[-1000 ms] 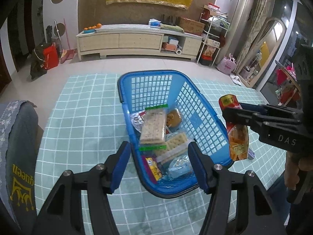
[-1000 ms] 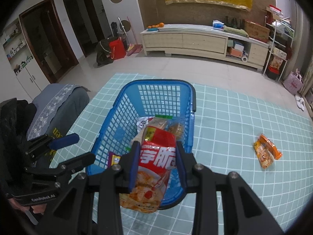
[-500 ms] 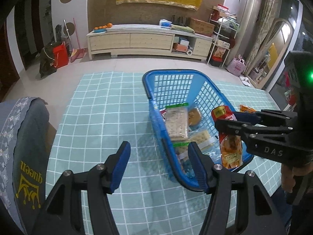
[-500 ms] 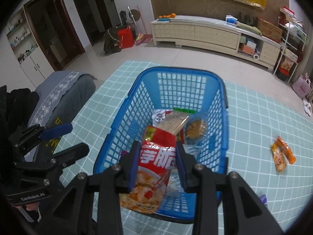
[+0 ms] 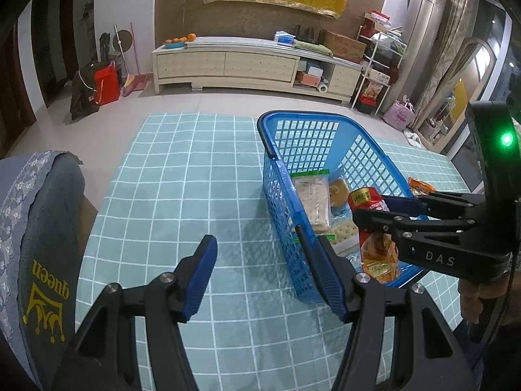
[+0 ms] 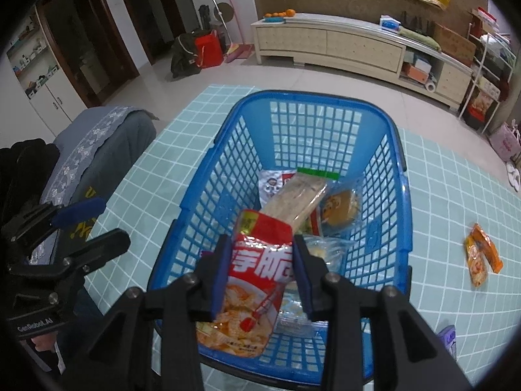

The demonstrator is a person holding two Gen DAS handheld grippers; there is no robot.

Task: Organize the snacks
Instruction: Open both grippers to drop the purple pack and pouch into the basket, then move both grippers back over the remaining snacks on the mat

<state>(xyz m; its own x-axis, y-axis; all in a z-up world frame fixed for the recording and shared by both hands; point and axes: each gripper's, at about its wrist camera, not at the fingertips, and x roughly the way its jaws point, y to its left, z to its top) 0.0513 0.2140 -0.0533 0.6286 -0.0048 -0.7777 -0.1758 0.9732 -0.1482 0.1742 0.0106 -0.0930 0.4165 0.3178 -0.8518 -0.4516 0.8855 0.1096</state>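
My right gripper (image 6: 260, 270) is clamped on a red snack bag (image 6: 257, 277), its blue pads pressing the bag's two long edges about halfway up. The bag's long axis runs along my fingers, pointing away from me and down into the blue basket (image 6: 399, 163): the sealed top end with its yellow label leads, and the end printed with a picture of food hangs back toward me. In the left wrist view the same bag (image 5: 374, 228) stands close to upright, top end highest, inside the basket's (image 5: 270, 150) near end, with its lower part down below the rim.

The basket sits on a teal checked tablecloth (image 5: 182, 179), its long axis running away from me. Inside it, a clear pack of crackers with green ends (image 6: 299, 195) lies lengthwise, slightly slanted, with a small round cake in a wrapper (image 6: 338, 207) just beside it on the right and other clear packets below.

My left gripper (image 5: 263, 270) holds nothing; its jaws stand apart over the cloth, the right finger in front of the basket's outer wall. Well apart to the basket's right, an orange snack packet (image 6: 482, 254) lies flat on the cloth.
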